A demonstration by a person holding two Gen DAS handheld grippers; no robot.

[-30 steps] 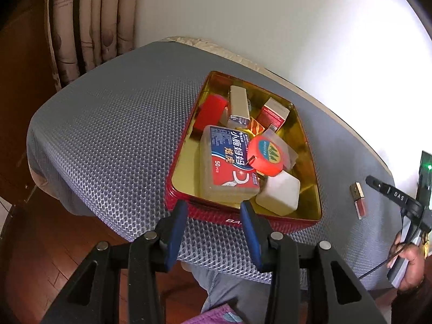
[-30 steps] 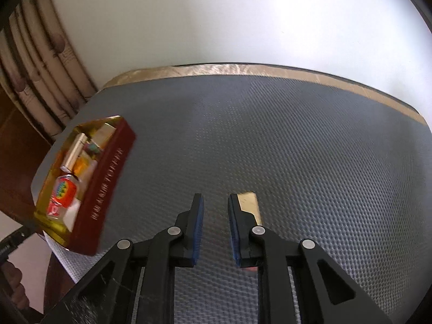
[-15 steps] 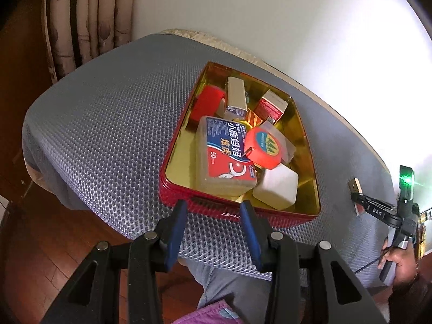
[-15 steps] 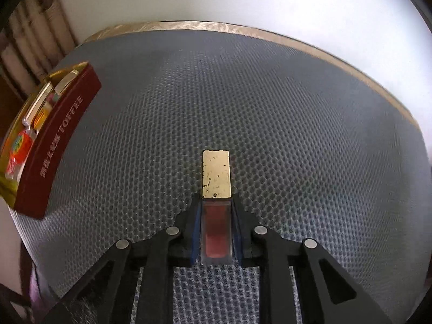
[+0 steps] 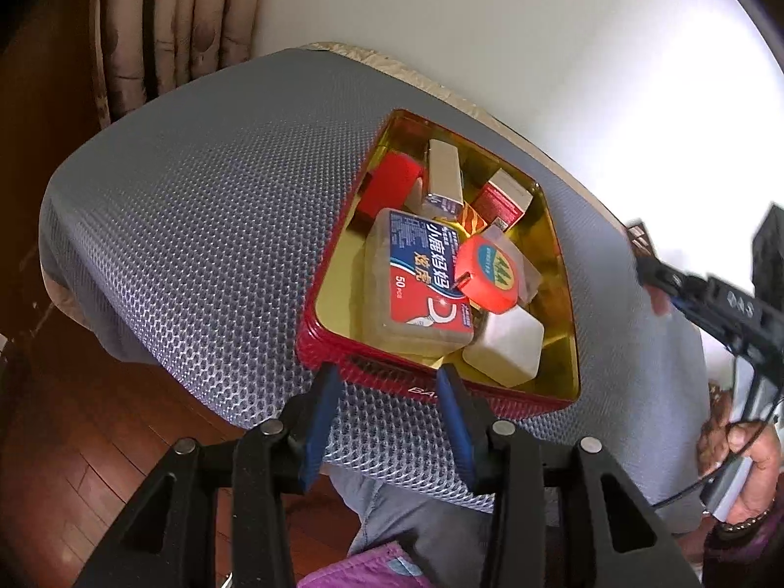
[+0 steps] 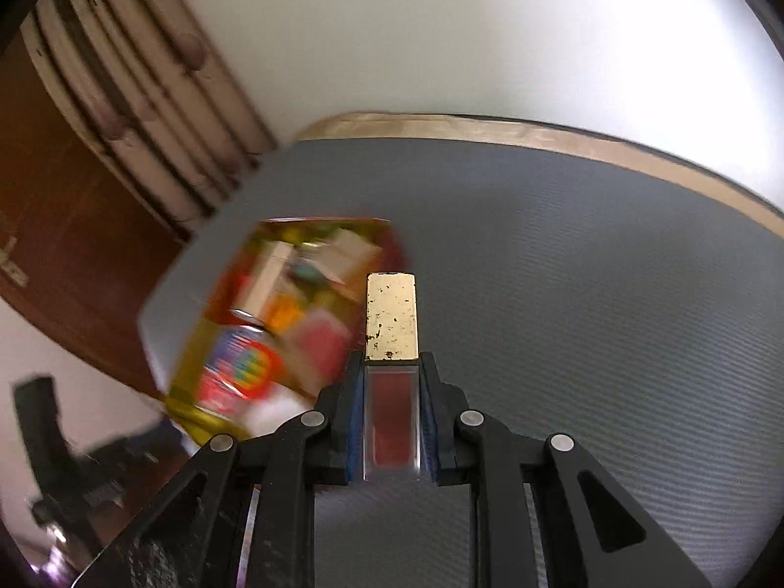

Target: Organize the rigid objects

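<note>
A red tin (image 5: 431,389) with a gold inside sits on the grey mesh table and holds several small things: a floss-pick box (image 5: 421,279), a red round tape measure (image 5: 490,272), a white block (image 5: 507,348), small cartons. My left gripper (image 5: 389,392) is open and empty, hovering at the tin's near wall. My right gripper (image 6: 390,382) is shut on a lip-gloss tube (image 6: 390,421) with a red body and gold cap (image 6: 391,316), held above the table to the right of the blurred tin (image 6: 274,323). It also shows in the left wrist view (image 5: 651,264).
The grey mesh table (image 5: 206,206) has a tan border along the white wall (image 6: 490,24). Curtains (image 5: 161,24) hang at the left. Wooden floor (image 5: 73,441) lies below the table's near edge. The person's hand (image 5: 749,446) is at the right.
My right gripper closed on the lip-gloss tube, lifted it off the table and swung left toward the tin. My left gripper stayed open and shifted slightly near the tin.
</note>
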